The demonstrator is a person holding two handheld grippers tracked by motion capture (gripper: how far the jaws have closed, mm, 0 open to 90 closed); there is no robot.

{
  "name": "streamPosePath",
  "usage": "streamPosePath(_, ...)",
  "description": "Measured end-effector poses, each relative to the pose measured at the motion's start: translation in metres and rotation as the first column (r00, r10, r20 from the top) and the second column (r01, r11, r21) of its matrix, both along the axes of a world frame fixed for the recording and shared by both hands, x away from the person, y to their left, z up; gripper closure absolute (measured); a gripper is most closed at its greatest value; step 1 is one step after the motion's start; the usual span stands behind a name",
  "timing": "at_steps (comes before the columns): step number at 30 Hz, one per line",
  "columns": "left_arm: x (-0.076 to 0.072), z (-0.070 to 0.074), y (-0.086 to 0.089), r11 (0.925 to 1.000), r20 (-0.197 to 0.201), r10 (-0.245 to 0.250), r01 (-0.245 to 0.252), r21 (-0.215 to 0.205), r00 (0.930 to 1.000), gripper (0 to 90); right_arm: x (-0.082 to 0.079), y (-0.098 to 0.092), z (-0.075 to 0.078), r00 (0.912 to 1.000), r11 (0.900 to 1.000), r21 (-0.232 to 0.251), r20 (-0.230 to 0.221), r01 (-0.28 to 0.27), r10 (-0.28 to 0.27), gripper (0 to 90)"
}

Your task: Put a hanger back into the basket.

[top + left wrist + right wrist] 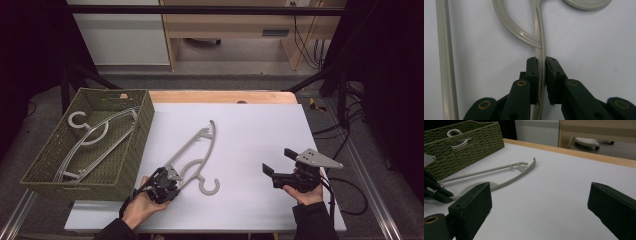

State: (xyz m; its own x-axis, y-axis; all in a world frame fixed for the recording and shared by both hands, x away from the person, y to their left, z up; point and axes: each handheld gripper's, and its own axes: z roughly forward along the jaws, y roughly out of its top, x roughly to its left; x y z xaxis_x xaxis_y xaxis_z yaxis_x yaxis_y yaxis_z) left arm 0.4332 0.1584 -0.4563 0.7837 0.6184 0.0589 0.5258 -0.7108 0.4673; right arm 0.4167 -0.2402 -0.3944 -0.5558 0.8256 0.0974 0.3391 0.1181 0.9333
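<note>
Clamping narrowly on the grey hanger (539,37), the left gripper (541,65) grips its bar; the right gripper (540,202) gapes wide, empty.

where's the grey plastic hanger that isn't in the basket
In the high view the grey plastic hanger lies on the white table, left of centre, just right of the green woven basket, its near arm clamped in the left tool.

Grey hanger (197,150), green woven basket (131,150)
</note>
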Motion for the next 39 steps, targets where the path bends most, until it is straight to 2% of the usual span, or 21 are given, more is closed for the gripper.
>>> streamPosePath(4, -0.002, 0.0, -0.001, 1.0, 0.016, -0.007, 0.007, 0.006, 0.9998, 81.9, 0.0, 0.0, -0.001, 1.0, 1.0, 0.001, -0.004, 0.0, 0.0, 5.6)
streamPosePath(9, -0.003, 0.003, 0.002, 0.9992, 0.037, -0.011, 0.013, -0.039, 0.9993, 82.1, 0.001, -0.001, -0.003, 0.9999, 1.0, -0.007, -0.01, -0.004, 0.004, 5.6)
streamPosePath(14, -0.009, 0.021, 0.011, 0.9951, 0.093, -0.006, 0.015, -0.098, 0.9956, 82.2, 0.001, -0.003, -0.003, 0.9999, 1.0, 0.004, -0.009, 0.004, -0.004, 5.7)
streamPosePath(17, -0.012, 0.03, 0.016, 0.9914, 0.099, -0.008, 0.021, -0.129, 0.995, 82.2, 0.001, -0.002, -0.003, 1.0, 1.0, 0.004, -0.009, -0.001, 0.001, 5.7)
streamPosePath(30, -0.024, 0.058, 0.019, 0.9814, 0.141, -0.044, 0.07, -0.179, 0.989, 82.2, 0.0, -0.005, -0.001, 1.0, 1.0, 0.003, 0.0, 0.005, -0.005, 5.7)
streamPosePath(31, -0.026, 0.065, 0.02, 0.9794, 0.151, -0.05, 0.078, -0.186, 0.9872, 82.2, 0.0, -0.006, -0.001, 1.0, 1.0, 0.002, -0.001, 0.005, -0.005, 5.7)
streamPosePath(36, -0.03, 0.079, 0.023, 0.9732, 0.175, -0.052, 0.089, -0.212, 0.9832, 82.2, 0.0, -0.005, 0.0, 1.0, 1.0, 0.006, -0.001, 0.01, -0.01, 5.6)
streamPosePath(38, -0.033, 0.091, 0.028, 0.9698, 0.198, -0.048, 0.093, -0.225, 0.979, 82.2, -0.001, -0.006, 0.0, 0.9999, 1.0, 0.007, 0.001, 0.011, -0.011, 5.6)
streamPosePath(39, -0.033, 0.091, 0.028, 0.9698, 0.198, -0.048, 0.093, -0.225, 0.979, 82.2, -0.001, -0.006, 0.0, 1.0, 1.0, 0.007, 0.003, 0.009, -0.009, 5.6)
